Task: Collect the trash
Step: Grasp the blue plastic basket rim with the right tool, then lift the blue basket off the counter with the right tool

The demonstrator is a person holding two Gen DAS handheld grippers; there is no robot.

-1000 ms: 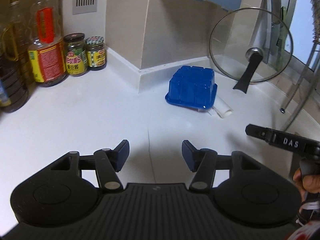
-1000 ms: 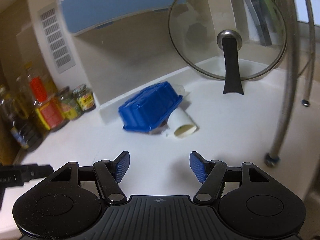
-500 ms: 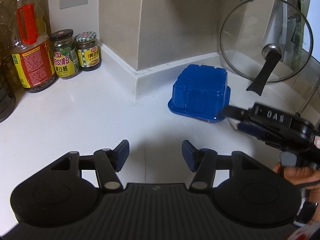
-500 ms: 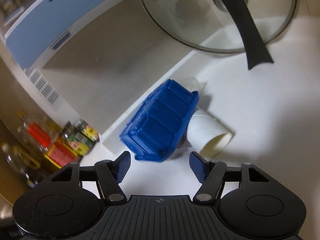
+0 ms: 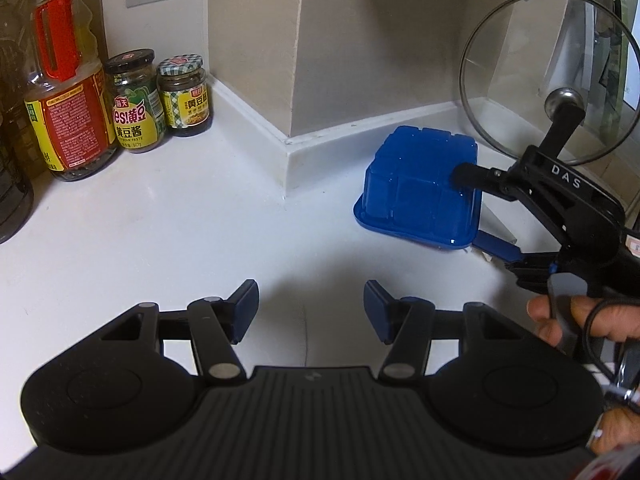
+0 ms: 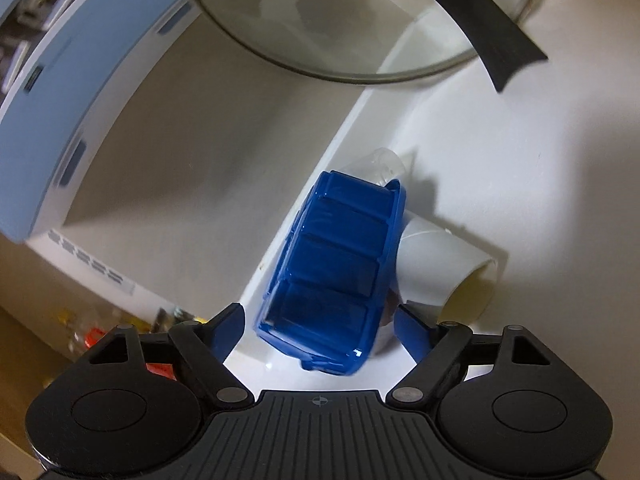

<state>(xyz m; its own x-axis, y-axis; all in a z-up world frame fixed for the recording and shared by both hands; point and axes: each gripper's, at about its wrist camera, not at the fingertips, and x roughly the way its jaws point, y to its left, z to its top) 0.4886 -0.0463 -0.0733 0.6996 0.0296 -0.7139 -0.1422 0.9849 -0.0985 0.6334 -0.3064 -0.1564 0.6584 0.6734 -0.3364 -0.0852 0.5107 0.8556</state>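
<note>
An upturned blue plastic tray (image 5: 420, 188) (image 6: 332, 276) lies on the white counter against the wall's corner. Beside and partly under it lie a white paper cup (image 6: 444, 272) on its side and a clear plastic cup (image 6: 384, 164). My right gripper (image 6: 320, 324) (image 5: 474, 204) is rolled on its side with its jaws opening; the tray's near end sits between the fingers, one above it and one below its rim, and no pad presses on it. My left gripper (image 5: 310, 304) hovers open over bare counter, nothing between its fingers, a short way in front of the tray.
A glass pot lid (image 5: 544, 92) with a black handle leans against the wall just behind the tray. Two sauce jars (image 5: 160, 100) and oil bottles (image 5: 64, 92) stand at the back left. A person's hand (image 5: 580, 320) holds the right gripper at the right edge.
The right gripper has rolled onto its side, come in low to the tray and spread its jaws around the tray's end. The left gripper drifted closer to the corner.
</note>
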